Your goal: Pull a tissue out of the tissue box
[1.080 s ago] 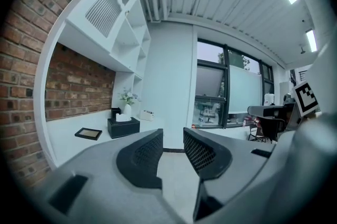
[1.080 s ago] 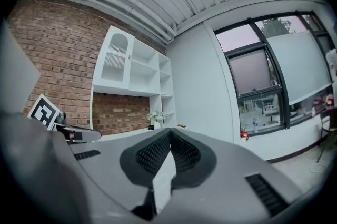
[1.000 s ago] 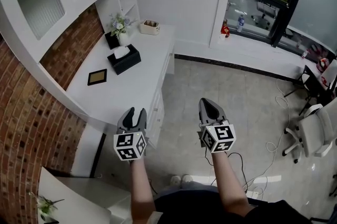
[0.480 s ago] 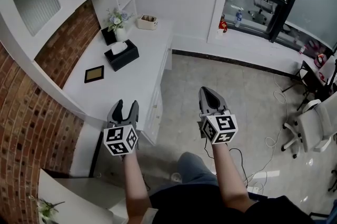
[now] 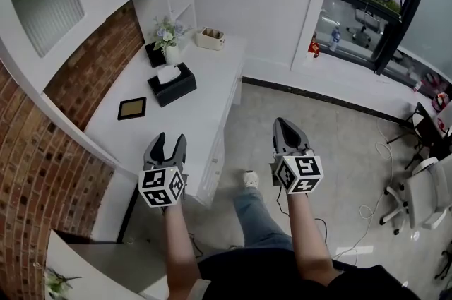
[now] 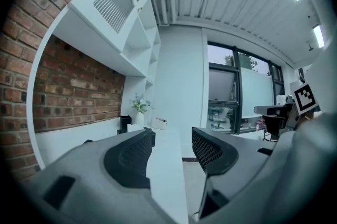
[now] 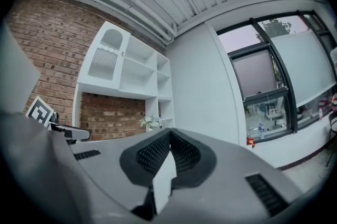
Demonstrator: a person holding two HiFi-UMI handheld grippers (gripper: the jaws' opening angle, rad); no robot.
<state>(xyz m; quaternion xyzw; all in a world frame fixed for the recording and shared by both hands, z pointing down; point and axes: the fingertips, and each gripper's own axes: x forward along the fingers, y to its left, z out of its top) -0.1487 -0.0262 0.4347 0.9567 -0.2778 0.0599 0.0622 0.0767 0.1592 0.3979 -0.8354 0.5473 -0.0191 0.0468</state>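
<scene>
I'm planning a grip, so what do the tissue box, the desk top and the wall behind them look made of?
Tissue box: black, crisp edges, plastic or faux leather; too small to tell.
Desk top: smooth, even white, probably painted or laminated board.
Wall: matte red brick with pale mortar lines, possibly brick-look cladding.

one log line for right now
left gripper: jaws just opened, empty | right gripper: shut, empty | tissue box: on desk, untouched

Flat on the long white worktop (image 5: 191, 115), askew near its far end by the brick wall (image 5: 92, 73): black rectangular tissue box (image 5: 173, 85). From the top slot, crumpled white tissue (image 5: 167, 73) poking upward.
</scene>
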